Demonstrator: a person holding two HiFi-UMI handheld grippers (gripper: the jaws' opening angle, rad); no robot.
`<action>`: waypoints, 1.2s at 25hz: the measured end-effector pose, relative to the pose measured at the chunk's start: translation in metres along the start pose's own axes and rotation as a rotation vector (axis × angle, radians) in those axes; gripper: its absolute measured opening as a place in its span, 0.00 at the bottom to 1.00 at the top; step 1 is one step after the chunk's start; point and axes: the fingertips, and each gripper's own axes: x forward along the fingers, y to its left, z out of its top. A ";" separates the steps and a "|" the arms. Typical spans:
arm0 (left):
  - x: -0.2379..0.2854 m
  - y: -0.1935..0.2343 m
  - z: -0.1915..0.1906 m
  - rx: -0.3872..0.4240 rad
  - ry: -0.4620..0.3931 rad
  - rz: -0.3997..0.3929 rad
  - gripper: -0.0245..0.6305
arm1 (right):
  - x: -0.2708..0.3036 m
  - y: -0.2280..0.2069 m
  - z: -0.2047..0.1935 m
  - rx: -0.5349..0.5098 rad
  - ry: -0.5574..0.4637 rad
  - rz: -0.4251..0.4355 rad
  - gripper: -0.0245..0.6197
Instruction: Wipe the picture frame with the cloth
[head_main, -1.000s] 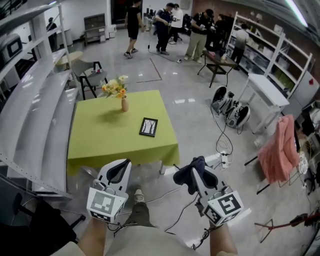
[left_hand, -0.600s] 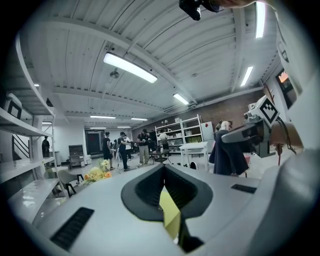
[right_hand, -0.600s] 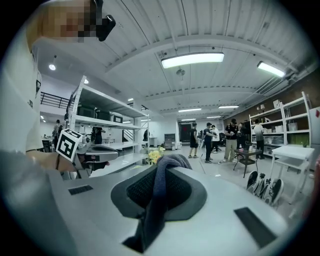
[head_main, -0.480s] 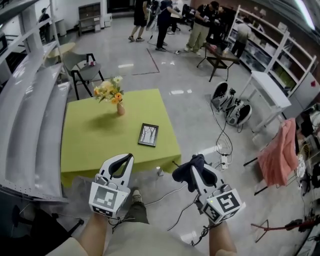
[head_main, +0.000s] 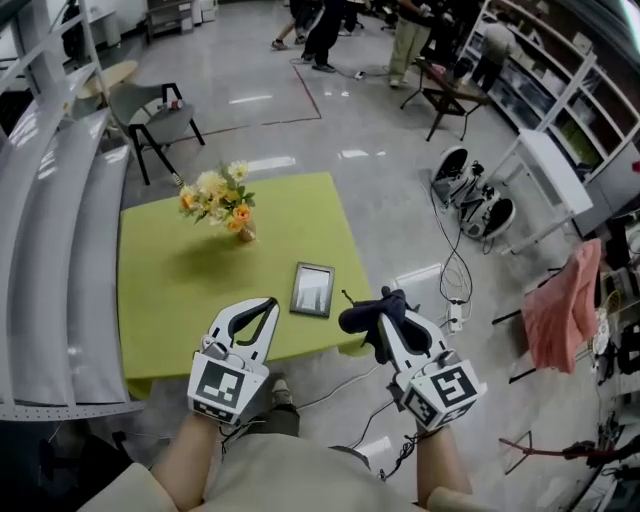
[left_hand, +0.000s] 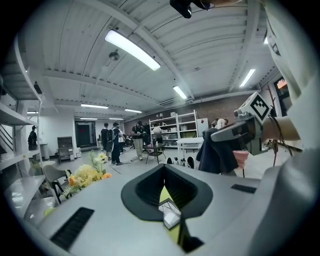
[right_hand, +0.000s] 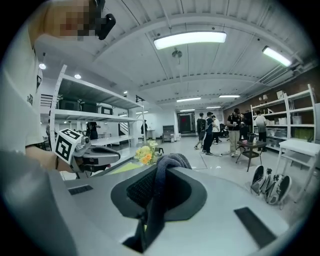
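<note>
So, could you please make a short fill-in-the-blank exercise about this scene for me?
1. The right hand-held gripper is shut on a dark ____.
2. The picture frame lies flat on the green ____.
3. The left hand-held gripper is shut and holds ____.
Missing words: cloth; table; nothing.
</note>
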 end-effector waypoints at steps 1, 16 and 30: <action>0.007 0.007 -0.004 -0.002 0.007 -0.013 0.05 | 0.013 -0.002 -0.001 0.001 0.011 0.000 0.09; 0.089 0.030 -0.105 -0.051 0.170 -0.112 0.05 | 0.148 -0.024 -0.069 -0.057 0.253 0.103 0.09; 0.153 0.017 -0.228 -0.154 0.410 -0.122 0.05 | 0.263 -0.026 -0.188 -0.166 0.488 0.332 0.10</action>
